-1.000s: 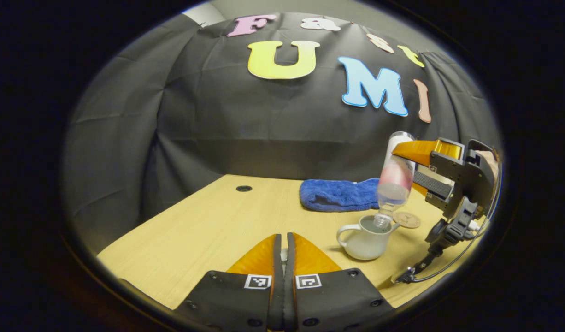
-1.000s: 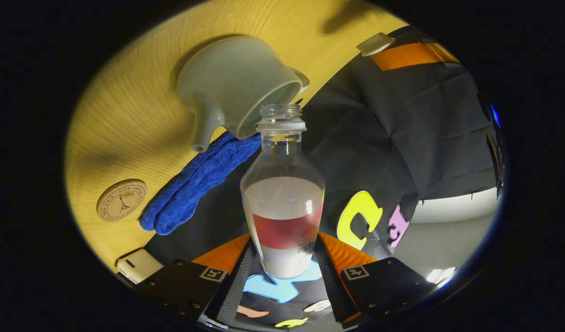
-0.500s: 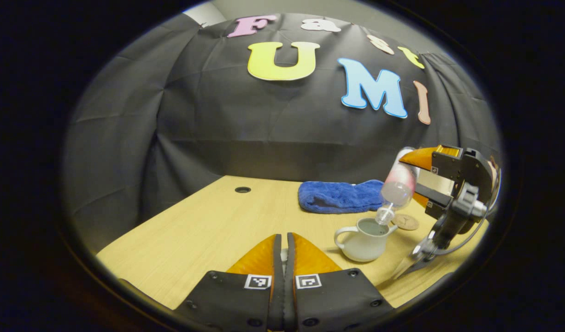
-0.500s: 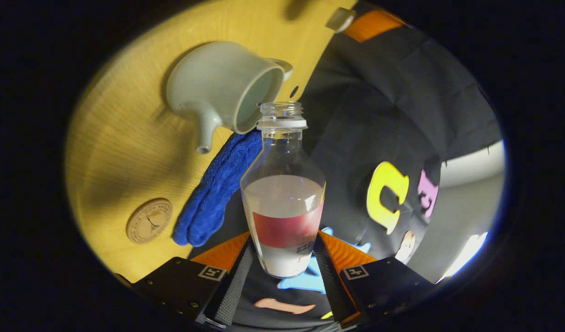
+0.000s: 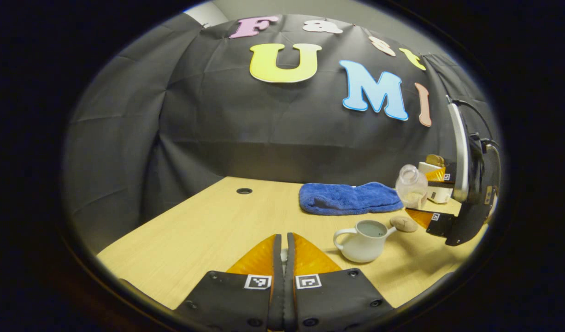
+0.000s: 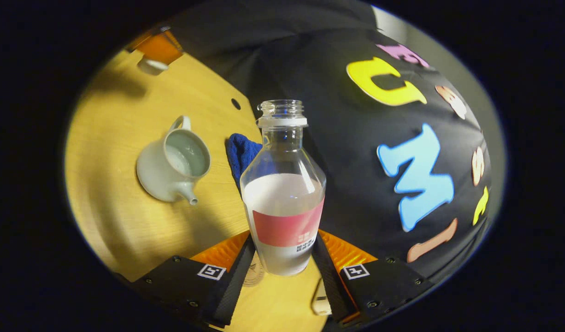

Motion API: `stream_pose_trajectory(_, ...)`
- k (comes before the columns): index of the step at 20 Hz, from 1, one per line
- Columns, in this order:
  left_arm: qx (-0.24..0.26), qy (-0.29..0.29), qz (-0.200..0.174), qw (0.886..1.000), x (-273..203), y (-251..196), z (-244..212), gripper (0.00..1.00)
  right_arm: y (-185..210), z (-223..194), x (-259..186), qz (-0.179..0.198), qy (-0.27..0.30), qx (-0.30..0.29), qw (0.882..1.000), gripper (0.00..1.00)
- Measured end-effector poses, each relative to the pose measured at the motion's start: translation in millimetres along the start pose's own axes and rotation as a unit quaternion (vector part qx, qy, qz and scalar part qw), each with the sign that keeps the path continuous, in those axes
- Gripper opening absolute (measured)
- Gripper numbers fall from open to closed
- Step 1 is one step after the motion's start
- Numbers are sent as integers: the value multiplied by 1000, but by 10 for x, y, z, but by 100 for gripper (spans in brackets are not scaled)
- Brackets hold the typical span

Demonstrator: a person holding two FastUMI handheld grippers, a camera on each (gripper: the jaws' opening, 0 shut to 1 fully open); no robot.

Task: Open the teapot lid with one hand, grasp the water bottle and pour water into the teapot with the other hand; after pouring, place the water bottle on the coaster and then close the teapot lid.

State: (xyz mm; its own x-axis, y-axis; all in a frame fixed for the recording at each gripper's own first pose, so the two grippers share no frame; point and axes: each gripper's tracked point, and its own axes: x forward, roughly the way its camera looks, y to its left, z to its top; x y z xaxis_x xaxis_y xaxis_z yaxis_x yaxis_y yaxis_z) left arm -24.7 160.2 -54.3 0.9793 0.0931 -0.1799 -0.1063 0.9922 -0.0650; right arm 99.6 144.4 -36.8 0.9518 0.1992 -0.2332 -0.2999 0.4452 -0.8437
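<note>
The white teapot [image 5: 363, 240] stands open on the wooden table with water inside; it also lies left of the bottle as teapot [image 6: 172, 166]. My right gripper [image 6: 282, 240] is shut on the clear water bottle [image 6: 282, 198], uncapped, red-labelled and partly full. In the left gripper view the bottle [image 5: 411, 186] hangs tilted, mouth up and to the left, right of the teapot and above the round cork coaster [image 5: 403, 223]. My left gripper [image 5: 284, 236] is shut on the white teapot lid [image 5: 284, 253], held left of the teapot; the lid [image 6: 150, 67] is seen far off.
A folded blue towel [image 5: 349, 198] lies behind the teapot near the black wall. A small cable hole [image 5: 244, 190] sits at the table's back left. A white box [image 5: 437, 193] rests at the far right, behind the right gripper [image 5: 430, 193].
The bottle has swung up from pouring, mouth down over the teapot, to mouth up. It has moved right, away from the teapot. The left gripper has stayed put.
</note>
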Motion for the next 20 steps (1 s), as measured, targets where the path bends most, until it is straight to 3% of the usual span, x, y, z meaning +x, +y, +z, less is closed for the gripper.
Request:
stream_pose_trajectory(2, 2, 0, 2, 1000, -21, 18, -2, 6, -46, -123, 17, 16, 4, 87, 996, 77)
stream_pose_trajectory(6, 2, -1, 8, 1000, -82, 65, 18, 6, -167, -431, 105, 33, 19, 223, 974, 77)
stream_pose_trajectory(12, -1, 3, 21, 1000, -137, 137, -19, 6, -167, -591, 233, 59, 3, 382, 922, 77)
stream_pose_trajectory(14, -3, 4, 24, 1000, -155, 154, -19, 6, -158, -604, 307, 68, -1, 421, 905, 77)
stream_pose_trajectory(17, -4, 4, 27, 1000, -171, 153, -14, 6, -141, -574, 404, 76, -10, 453, 888, 77)
stream_pose_trajectory(20, -3, 3, 25, 1000, -167, 119, -3, 6, -106, -580, 437, 71, -9, 441, 895, 77)
